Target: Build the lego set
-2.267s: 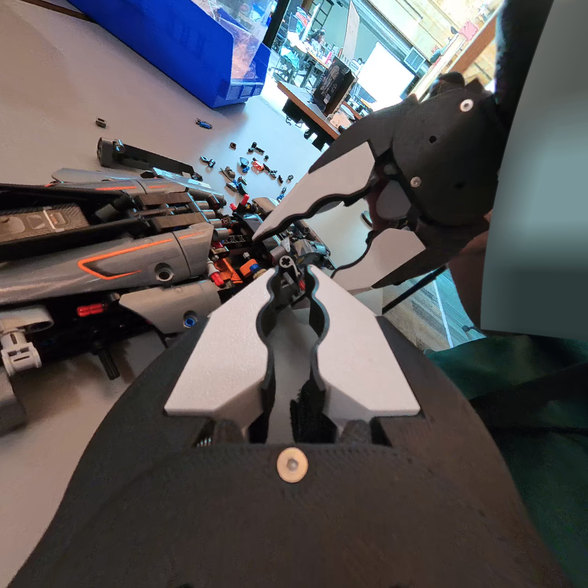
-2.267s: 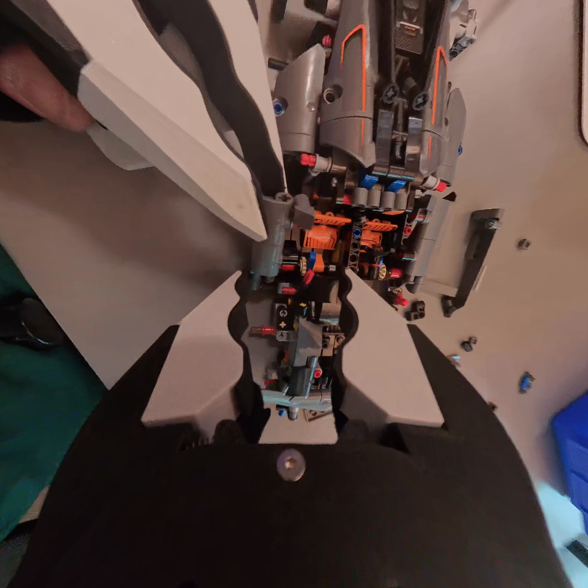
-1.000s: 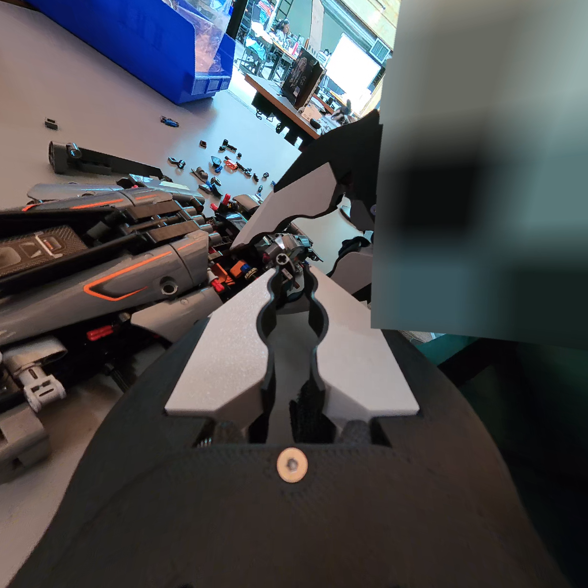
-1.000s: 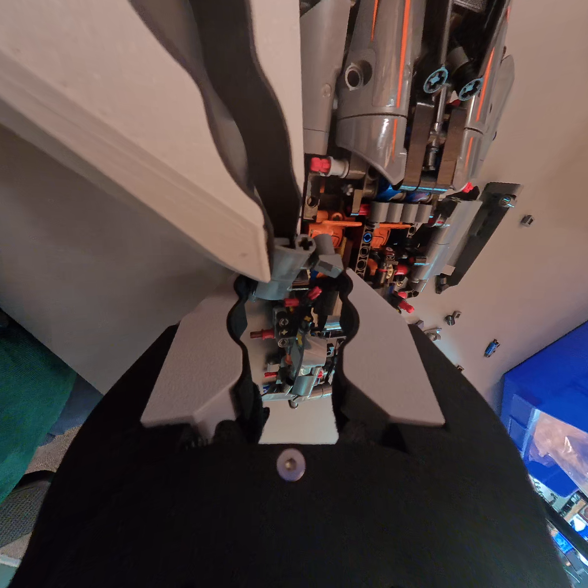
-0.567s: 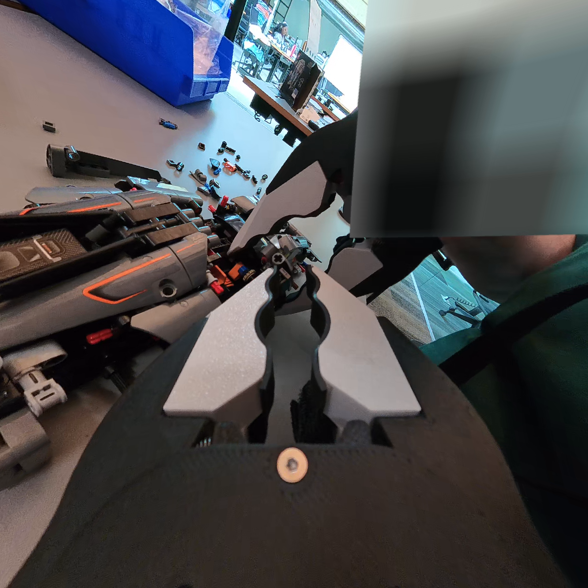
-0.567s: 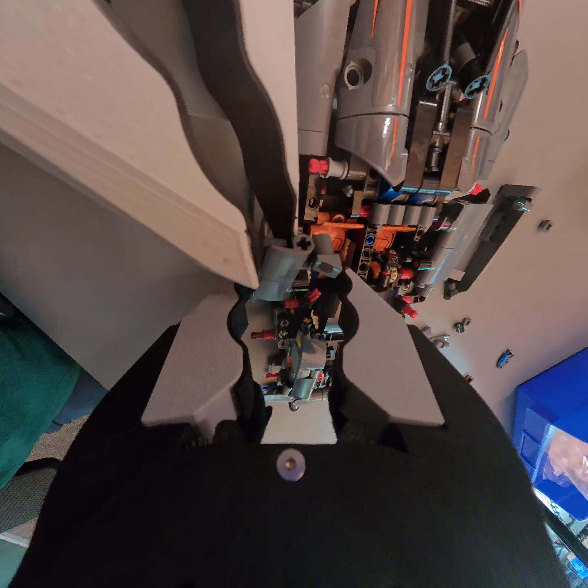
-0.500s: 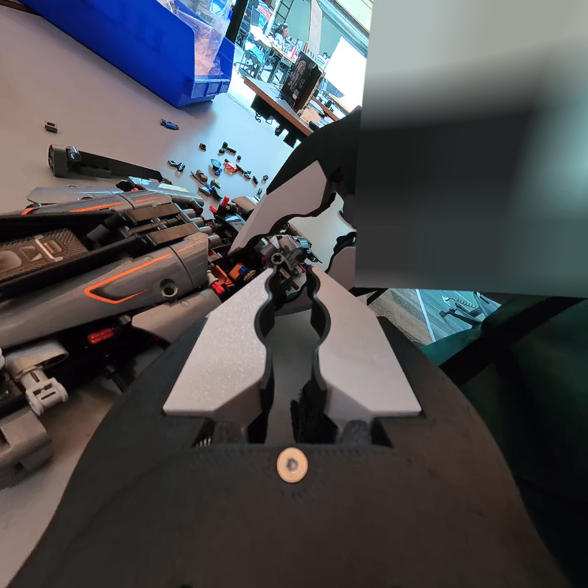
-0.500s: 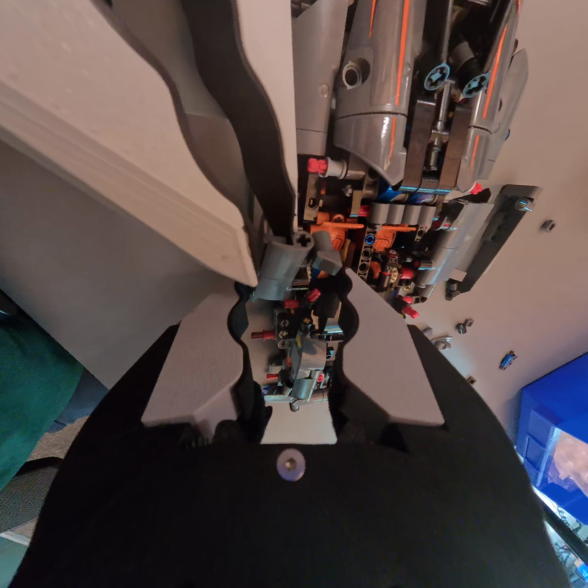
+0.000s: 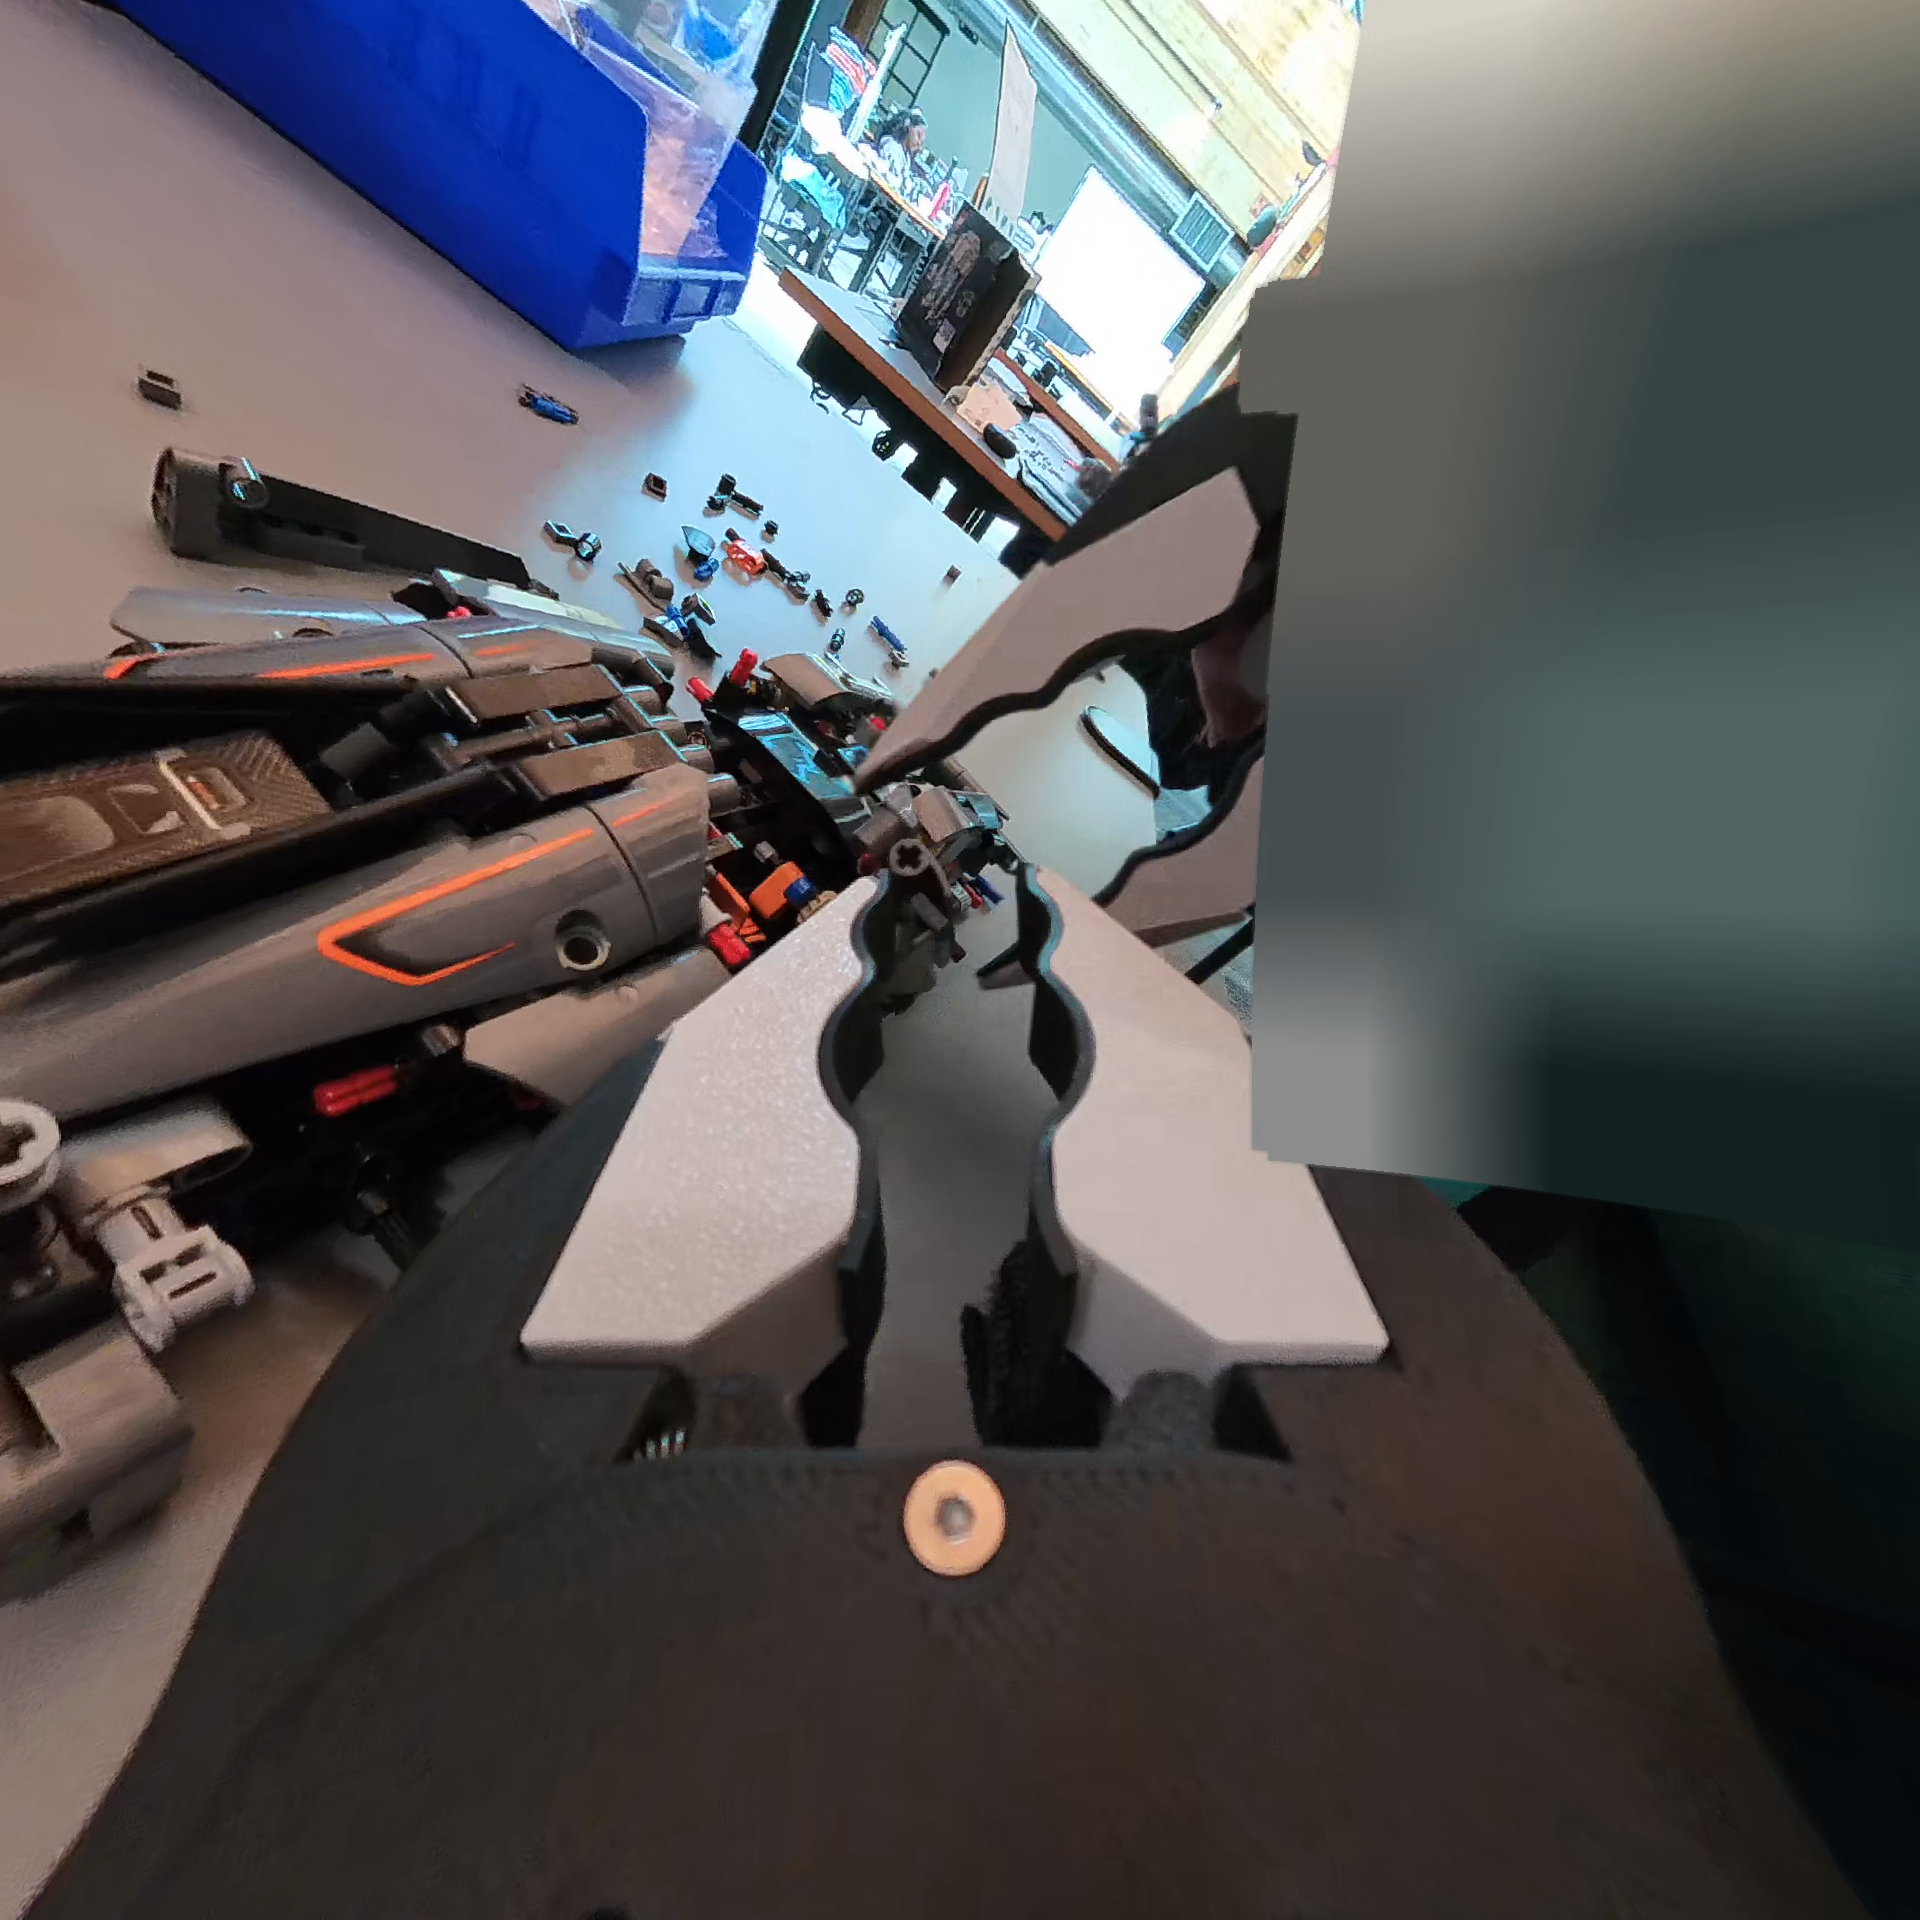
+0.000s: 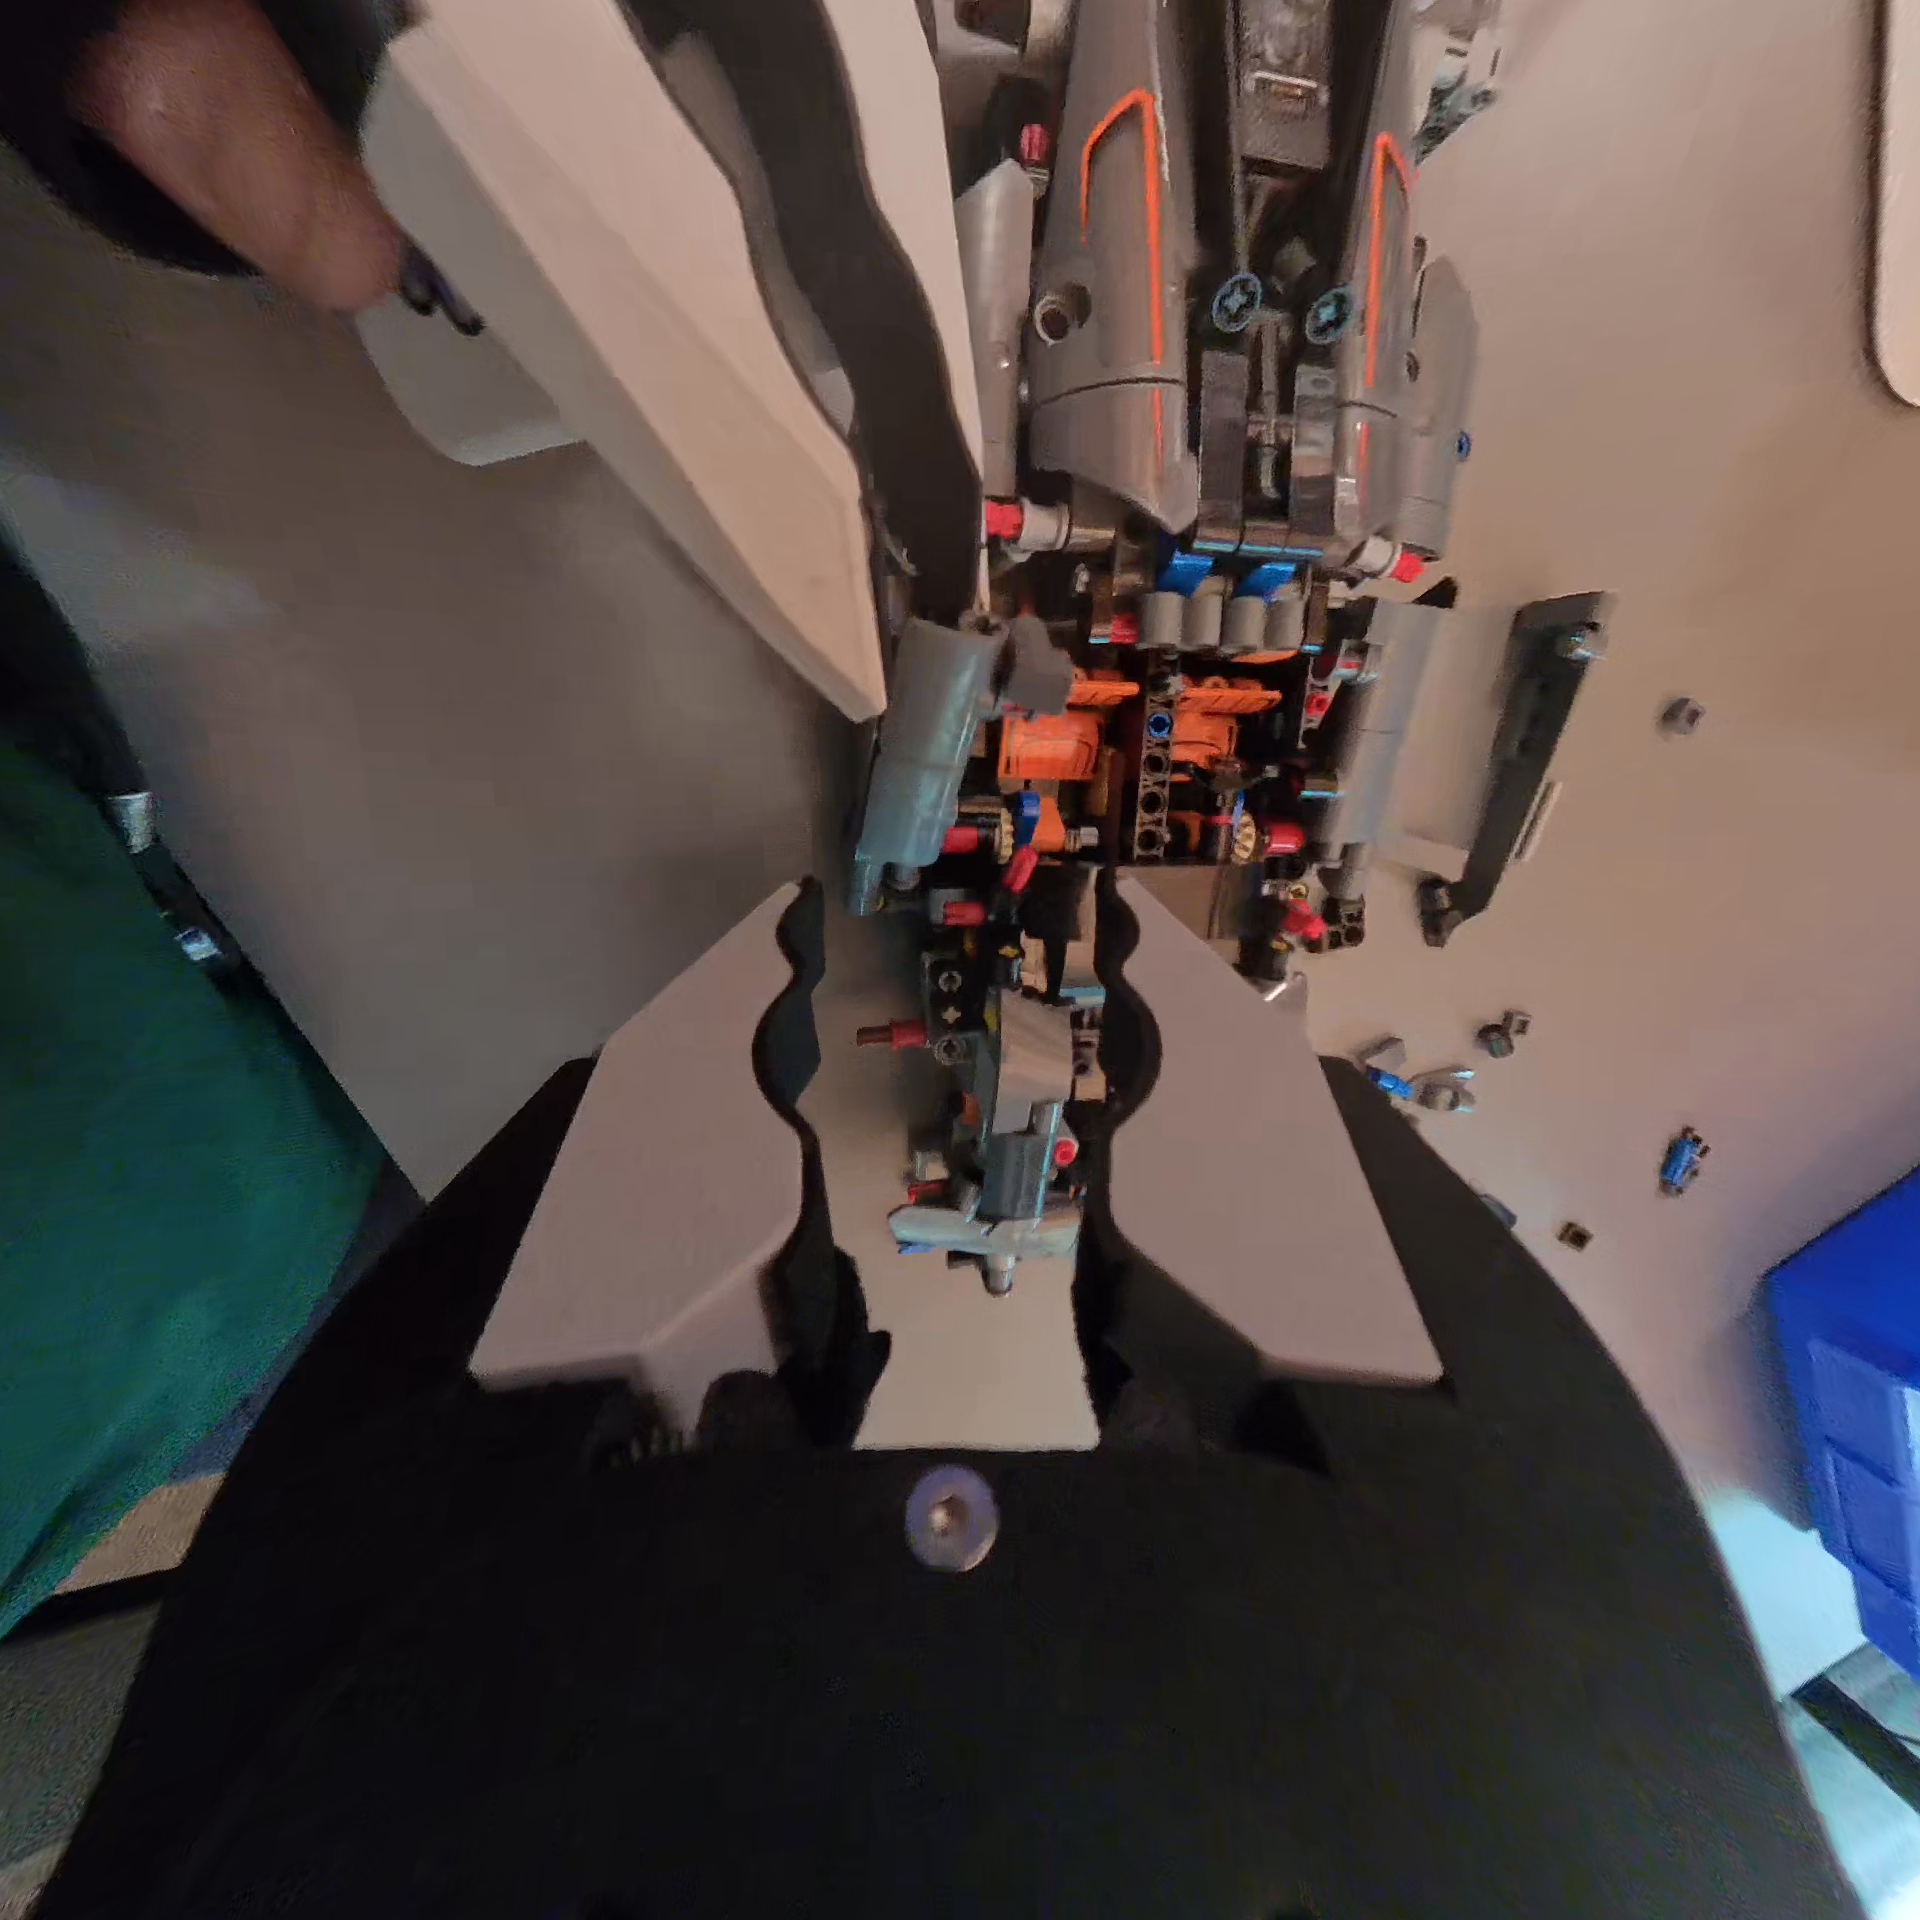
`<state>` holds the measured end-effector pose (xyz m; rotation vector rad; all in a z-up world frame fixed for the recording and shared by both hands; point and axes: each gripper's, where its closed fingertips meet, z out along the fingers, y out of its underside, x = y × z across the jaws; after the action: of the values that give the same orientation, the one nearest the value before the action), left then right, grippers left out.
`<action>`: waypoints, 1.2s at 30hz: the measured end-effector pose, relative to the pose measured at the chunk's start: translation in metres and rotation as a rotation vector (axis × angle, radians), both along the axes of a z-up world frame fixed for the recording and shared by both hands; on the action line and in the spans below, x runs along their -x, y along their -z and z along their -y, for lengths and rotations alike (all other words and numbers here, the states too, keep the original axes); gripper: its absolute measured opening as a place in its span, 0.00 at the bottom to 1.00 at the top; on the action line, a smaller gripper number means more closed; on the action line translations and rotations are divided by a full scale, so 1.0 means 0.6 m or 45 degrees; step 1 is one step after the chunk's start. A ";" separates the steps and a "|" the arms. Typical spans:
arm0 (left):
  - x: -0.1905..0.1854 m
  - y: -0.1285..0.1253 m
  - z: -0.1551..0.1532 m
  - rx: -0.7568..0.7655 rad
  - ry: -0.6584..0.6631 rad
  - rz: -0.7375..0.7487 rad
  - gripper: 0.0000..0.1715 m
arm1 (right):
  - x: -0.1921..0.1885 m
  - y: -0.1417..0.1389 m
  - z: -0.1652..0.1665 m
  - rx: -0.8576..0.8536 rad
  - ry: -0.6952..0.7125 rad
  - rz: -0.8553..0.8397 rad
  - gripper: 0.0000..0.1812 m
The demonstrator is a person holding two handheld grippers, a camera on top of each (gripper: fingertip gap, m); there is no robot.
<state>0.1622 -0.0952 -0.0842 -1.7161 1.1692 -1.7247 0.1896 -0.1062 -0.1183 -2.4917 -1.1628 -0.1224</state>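
The grey, black and orange lego model (image 9: 436, 914) lies on the pale table (image 9: 312, 343); from above it also fills the right wrist view (image 10: 1195, 364). A small grey connector piece (image 9: 909, 862) with a cross hole sits against the model's side (image 10: 925, 748). My left gripper (image 9: 954, 881) is slightly open; the piece touches only its left fingertip. It reaches in from the upper left of the right wrist view (image 10: 925, 665). My right gripper (image 10: 956, 894) is open and straddles the model's narrow tail section (image 10: 1008, 1122). Its upper finger (image 9: 1091, 644) rests on the model.
A blue bin (image 9: 468, 135) stands at the far edge, also low right in the right wrist view (image 10: 1860, 1403). Several small loose pieces (image 9: 727, 561) (image 10: 1455, 1070) and a long black beam part (image 9: 312, 520) (image 10: 1527, 748) lie beside the model. A person in green (image 10: 156, 1143) stands close. Left tips to right tips: about 5 centimetres.
My left jaws have opened a little and no longer pinch the grey piece, which stays at the model's side. My right gripper has drawn back, so the model looks smaller.
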 end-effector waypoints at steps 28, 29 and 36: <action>-0.012 0.010 0.000 -0.135 0.019 -0.072 0.07 | 0.017 0.032 0.020 -0.297 0.247 -0.583 0.01; -0.013 0.009 0.001 -0.142 0.017 -0.075 0.07 | 0.017 0.032 0.021 -0.298 0.247 -0.588 0.01; -0.020 0.006 0.009 -0.256 0.030 -0.095 0.07 | 0.017 0.036 0.020 -0.327 0.223 -0.533 0.01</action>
<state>0.1739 -0.1008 -0.0878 -1.6628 1.3512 -1.5103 0.1794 -0.1185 -0.1398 -2.2420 -0.7093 0.1845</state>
